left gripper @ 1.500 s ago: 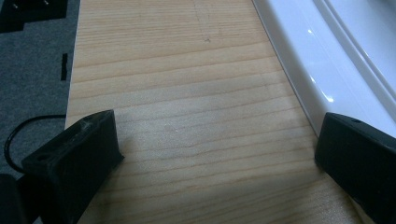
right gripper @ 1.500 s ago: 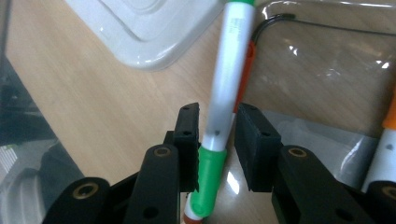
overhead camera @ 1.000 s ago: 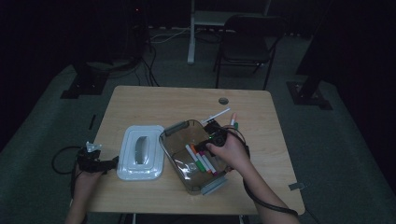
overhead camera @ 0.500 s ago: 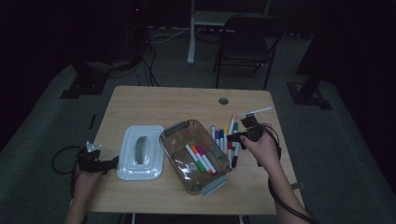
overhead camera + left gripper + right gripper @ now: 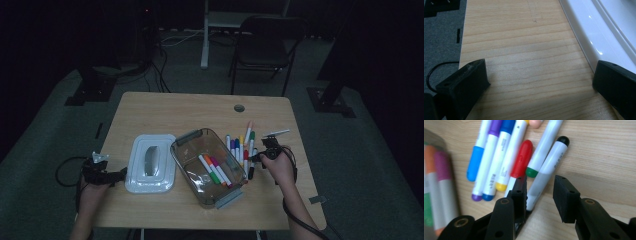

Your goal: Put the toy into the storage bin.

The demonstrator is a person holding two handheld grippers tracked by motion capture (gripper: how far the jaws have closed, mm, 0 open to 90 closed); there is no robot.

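The right gripper point(image 5: 540, 192) has its jaws narrowly parted astride the white black-capped marker point(image 5: 549, 167), pads not pressing (having just eased apart); it lies on the pale wooden table point(image 5: 175, 107) beside 6 others. The left gripper point(image 5: 539, 82) rests wide, nothing between, beside the white plastic lid point(image 5: 599, 32).

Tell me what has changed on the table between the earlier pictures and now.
The right gripper left the clear plastic box, went right and came down over the loose markers; its open jaws now straddle the black-capped white marker, not yet gripped. The left gripper, white lid and markers in the box stayed put.
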